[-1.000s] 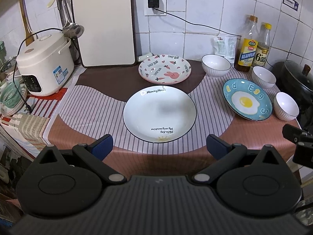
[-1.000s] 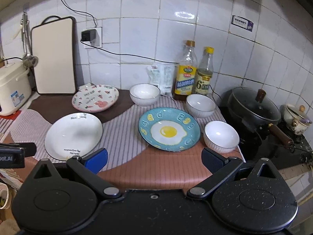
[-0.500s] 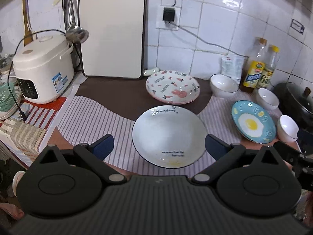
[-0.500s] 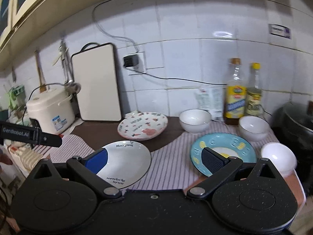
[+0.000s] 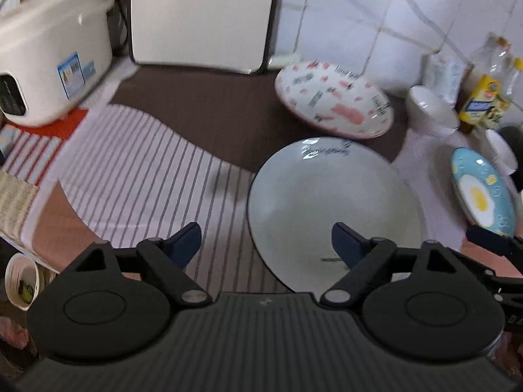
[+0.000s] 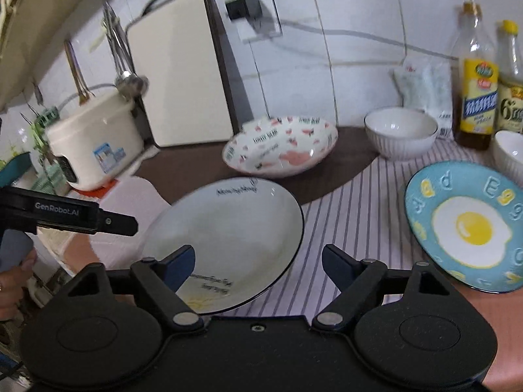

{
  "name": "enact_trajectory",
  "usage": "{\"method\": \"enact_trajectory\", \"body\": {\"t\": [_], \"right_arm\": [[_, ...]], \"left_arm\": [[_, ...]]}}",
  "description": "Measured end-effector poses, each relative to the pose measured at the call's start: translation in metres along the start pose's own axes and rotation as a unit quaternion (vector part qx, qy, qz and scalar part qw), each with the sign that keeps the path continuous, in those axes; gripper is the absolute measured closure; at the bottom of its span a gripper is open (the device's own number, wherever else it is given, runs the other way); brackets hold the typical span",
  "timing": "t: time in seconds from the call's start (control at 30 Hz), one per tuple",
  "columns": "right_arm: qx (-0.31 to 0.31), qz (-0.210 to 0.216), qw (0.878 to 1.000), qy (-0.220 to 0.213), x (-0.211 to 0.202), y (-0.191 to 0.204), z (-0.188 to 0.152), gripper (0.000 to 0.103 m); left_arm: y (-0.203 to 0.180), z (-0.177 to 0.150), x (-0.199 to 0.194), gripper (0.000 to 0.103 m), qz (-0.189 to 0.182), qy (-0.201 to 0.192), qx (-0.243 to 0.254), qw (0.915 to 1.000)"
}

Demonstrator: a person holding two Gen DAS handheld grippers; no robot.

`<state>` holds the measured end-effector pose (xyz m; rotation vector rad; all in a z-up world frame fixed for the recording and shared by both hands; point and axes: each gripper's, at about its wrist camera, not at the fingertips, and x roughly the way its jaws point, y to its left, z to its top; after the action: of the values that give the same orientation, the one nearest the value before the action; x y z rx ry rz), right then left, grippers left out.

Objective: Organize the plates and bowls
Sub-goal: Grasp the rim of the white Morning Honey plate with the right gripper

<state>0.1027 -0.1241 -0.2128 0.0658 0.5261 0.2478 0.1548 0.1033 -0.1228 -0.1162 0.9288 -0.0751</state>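
A white plate with a dark rim lies on the striped mat, and both grippers hover near it. My left gripper has its jaws closing. The plate's left rim shows between its fingers, and the pads are clear of it. My right gripper is also closing, over the same plate's right rim, with nothing gripped. Behind the white plate sits a pink-patterned plate. A blue fried-egg plate lies at the right. A white bowl stands near the wall, and a second bowl sits at the right edge.
A rice cooker and a leaning cutting board fill the back left. Two bottles stand by the tiled wall at the back right. A paper cup sits below the counter's front left edge. A person's hand holds the left gripper.
Both grippers have come down and forward toward the white plate, which now looks much larger. Both pairs of fingers stand slightly narrower than before. No dish has moved.
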Motion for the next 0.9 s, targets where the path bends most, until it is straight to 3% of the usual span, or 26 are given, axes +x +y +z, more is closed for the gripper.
{"method": "enact_trajectory", "body": {"t": [0.27, 0.33, 0.4, 0.43, 0.5, 0.57, 0.67, 0.9], "right_arm": [[0.016, 0.003, 0.999, 0.034, 0.045, -0.012, -0.009, 0.018], [0.023, 0.002, 0.999, 0.04, 0.051, -0.015, -0.01, 0.025], [0.035, 0.004, 0.998, 0.047, 0.055, -0.019, -0.009, 0.04], [0.042, 0.007, 0.998, 0.052, 0.057, -0.021, -0.009, 0.045], [0.056, 0.024, 0.995, 0.073, 0.062, -0.024, -0.009, 0.066], [0.063, 0.024, 0.995, 0.074, 0.063, -0.025, -0.011, 0.076], [0.069, 0.025, 0.995, 0.073, 0.061, -0.027, -0.013, 0.079], [0.08, 0.023, 0.994, 0.072, 0.061, -0.029, -0.01, 0.081]], "left_arm": [[0.016, 0.006, 0.054, 0.018, -0.004, 0.047, -0.012, 0.9988], [0.016, 0.007, 0.058, 0.023, -0.008, 0.049, -0.011, 0.9987], [0.016, 0.008, 0.064, 0.044, -0.017, 0.062, -0.012, 0.9978], [0.017, 0.007, 0.066, 0.049, -0.021, 0.07, -0.015, 0.9972], [0.017, 0.006, 0.069, 0.059, -0.024, 0.078, -0.023, 0.9964], [0.016, 0.004, 0.067, 0.069, -0.024, 0.071, -0.016, 0.9971], [0.016, 0.003, 0.066, 0.082, -0.044, 0.07, -0.02, 0.9964], [0.007, 0.002, 0.063, 0.082, -0.033, 0.065, -0.007, 0.9973]]}}
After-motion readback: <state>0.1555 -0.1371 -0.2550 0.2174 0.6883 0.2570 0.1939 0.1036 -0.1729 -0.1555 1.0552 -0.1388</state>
